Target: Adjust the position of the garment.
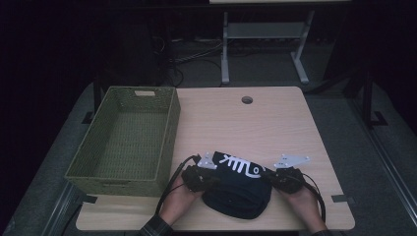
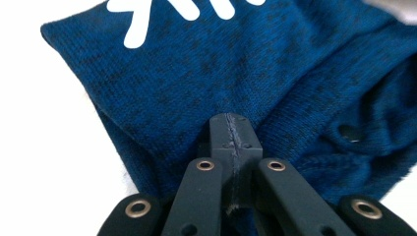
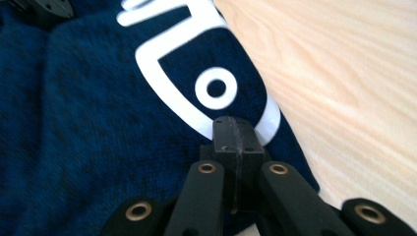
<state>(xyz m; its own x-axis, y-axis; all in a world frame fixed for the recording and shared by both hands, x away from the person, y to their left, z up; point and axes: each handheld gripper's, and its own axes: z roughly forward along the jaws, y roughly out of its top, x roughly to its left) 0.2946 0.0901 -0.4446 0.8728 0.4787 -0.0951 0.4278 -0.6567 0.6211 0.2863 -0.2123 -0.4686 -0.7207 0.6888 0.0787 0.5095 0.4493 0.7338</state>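
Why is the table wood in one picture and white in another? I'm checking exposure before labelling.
High view: dim, garment near black, table tan. Left gripper view: overexposed, table blown white, knit sharp. Right gripper view: wood grain shows, slightly soft.

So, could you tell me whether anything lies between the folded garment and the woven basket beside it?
Nothing visible does: bare tabletop lies between the folded blue garment and the basket, though its near wall stands tall.

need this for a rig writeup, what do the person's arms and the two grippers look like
Both grippers, left gripper and right gripper, are black, each topped by a grey three-cornered plate and trailing a black cable. Up close, the jaws are matte black bars with brass-ringed rivet holes. A dark plaid sleeve covers the left forearm.
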